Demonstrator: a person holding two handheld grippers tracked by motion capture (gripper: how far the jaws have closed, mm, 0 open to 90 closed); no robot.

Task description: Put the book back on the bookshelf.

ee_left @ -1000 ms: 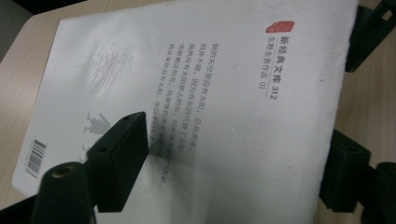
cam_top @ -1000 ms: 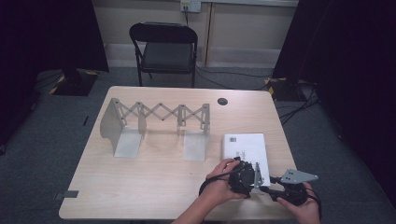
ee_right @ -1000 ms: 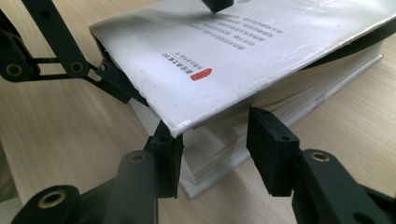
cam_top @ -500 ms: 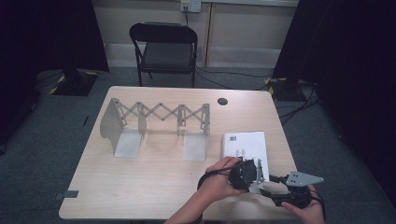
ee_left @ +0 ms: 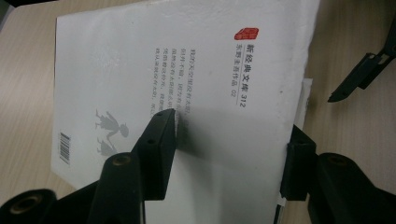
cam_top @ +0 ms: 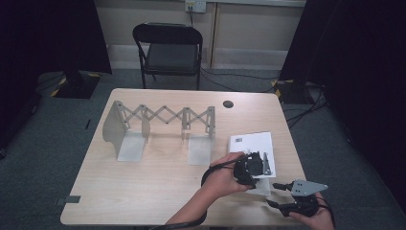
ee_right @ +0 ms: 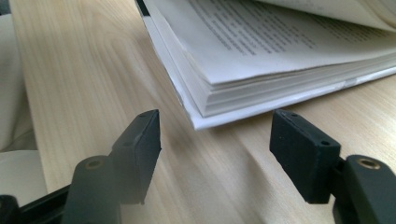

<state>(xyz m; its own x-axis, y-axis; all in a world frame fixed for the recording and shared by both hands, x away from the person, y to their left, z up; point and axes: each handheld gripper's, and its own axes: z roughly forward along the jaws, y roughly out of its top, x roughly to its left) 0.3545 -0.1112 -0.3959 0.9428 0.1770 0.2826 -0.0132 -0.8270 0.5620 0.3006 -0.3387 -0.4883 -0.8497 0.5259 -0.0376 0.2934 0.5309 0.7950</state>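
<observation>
The left gripper (ee_left: 229, 154) had just been closing its 2 jaws on the white paperback book (ee_left: 187, 84), lifting its near edge, while the right gripper (ee_right: 215, 154), just opening, held nothing beside its corner; loose pages risked slipping free.

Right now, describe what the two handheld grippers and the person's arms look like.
Both grippers are black. The left gripper has flat rectangular jaw pads with small holes, brass-coloured pivot screws behind them, and a black cable looping off its body. The right gripper has the same blocky black pads and brass-coloured screws, and carries a grey three-cornered plate on top. The forearms are bare, with no sleeves in sight.
</observation>
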